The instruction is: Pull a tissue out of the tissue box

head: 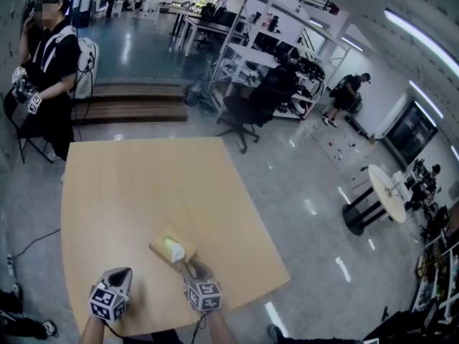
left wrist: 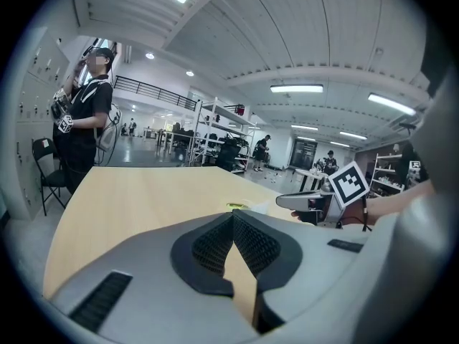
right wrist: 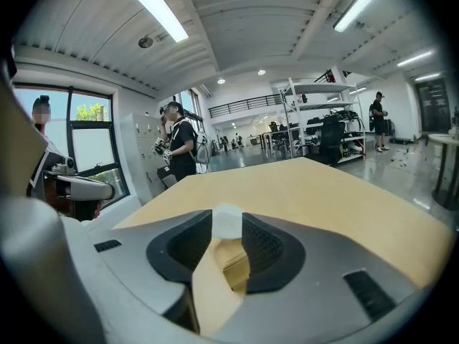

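White tissue (right wrist: 228,223) is poking up between the half-spread jaws of my right claw (head: 187,264), not yet pinched, I judge. I'm angling it down over the tissue box (head: 172,249) just beneath its tips. My left claw (left wrist: 233,216) is sitting closed, empty, alongside, out of the way.

Head view looks steeply down; gripper views skim low over shared table (head: 143,192)

Tan tissue box (head: 165,252), white tissue (right wrist: 228,222) poking up.
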Demonstrator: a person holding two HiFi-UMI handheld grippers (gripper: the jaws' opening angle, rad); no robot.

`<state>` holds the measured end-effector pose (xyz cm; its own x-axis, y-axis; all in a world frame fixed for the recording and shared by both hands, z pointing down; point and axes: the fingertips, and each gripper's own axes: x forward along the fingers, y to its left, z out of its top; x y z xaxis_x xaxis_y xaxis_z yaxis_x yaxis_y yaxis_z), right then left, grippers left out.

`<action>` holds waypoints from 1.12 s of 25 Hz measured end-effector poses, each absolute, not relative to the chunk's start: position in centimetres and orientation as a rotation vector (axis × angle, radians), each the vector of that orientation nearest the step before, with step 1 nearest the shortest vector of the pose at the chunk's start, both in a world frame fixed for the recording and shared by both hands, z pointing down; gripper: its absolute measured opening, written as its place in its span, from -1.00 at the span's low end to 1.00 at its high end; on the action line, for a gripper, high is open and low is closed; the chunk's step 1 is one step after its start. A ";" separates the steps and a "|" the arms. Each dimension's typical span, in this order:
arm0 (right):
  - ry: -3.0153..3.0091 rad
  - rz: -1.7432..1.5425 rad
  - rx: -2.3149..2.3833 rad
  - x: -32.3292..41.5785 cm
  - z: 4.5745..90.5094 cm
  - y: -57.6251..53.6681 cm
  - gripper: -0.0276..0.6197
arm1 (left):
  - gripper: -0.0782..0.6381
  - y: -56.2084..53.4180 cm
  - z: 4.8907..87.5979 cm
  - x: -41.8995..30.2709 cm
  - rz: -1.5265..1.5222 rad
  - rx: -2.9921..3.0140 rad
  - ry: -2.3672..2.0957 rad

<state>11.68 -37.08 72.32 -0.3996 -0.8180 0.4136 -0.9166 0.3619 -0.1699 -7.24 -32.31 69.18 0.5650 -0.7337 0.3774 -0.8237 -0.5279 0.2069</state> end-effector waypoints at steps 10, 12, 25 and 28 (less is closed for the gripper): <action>-2.372 0.517 1.526 10.7 73.1 -38.4 -0.25 | -0.76 -32.9 69.7 -7.8 0.355 2.415 -1.293; -2.367 0.514 1.524 10.5 73.2 -38.7 -0.25 | -0.76 -33.0 69.7 -7.8 0.355 2.413 -1.294; -2.339 0.559 1.514 10.0 75.6 -40.2 -0.25 | -0.76 -33.2 70.3 -8.8 0.357 2.393 -1.316; -2.337 0.556 1.500 9.9 75.7 -40.2 -0.25 | -0.76 -33.0 70.2 -8.9 0.360 2.387 -1.323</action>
